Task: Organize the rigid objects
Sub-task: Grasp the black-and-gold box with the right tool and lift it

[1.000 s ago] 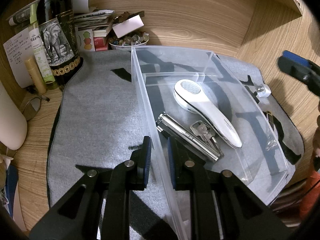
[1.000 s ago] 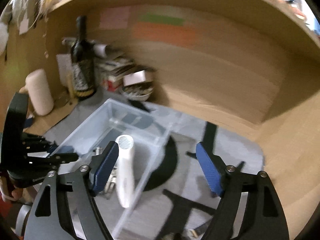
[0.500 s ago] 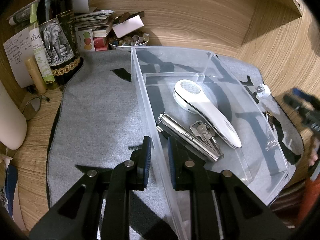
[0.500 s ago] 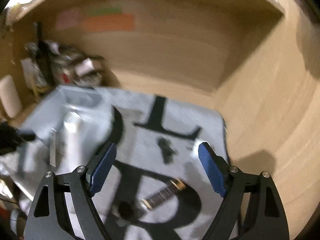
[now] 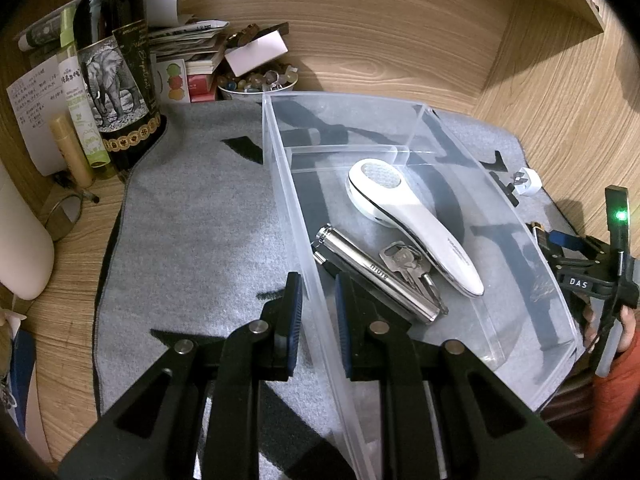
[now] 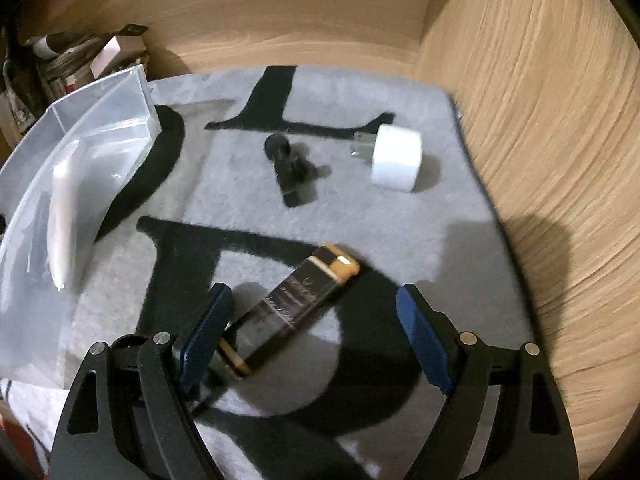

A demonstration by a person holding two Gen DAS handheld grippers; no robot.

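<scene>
On mat [image 6: 400, 224]:
Left gripper [image 5: 316, 304]: clamped on bin [image 5: 280, 168] wall (near edge).
Right gripper [image 6: 316, 336]: spread wide over lighter [image 6: 292, 304].

Right tool [image 6: 316, 344] spread wide over black lighter [image 6: 288, 306]; open mat beyond. White plug [image 6: 396, 158] and black clip [image 6: 290, 162] lie ahead; clear bin [image 6: 100, 120] walls left.

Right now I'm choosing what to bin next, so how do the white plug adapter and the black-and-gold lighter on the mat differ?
The white plug adapter is short and blocky; the black-and-gold lighter is long and slim. The adapter lies far from the open right gripper; the lighter lies between its fingers, one end near the left finger. The adapter shows metal prongs; the lighter shows none. Both lie on the grey mat, outside the clear bin.
</scene>
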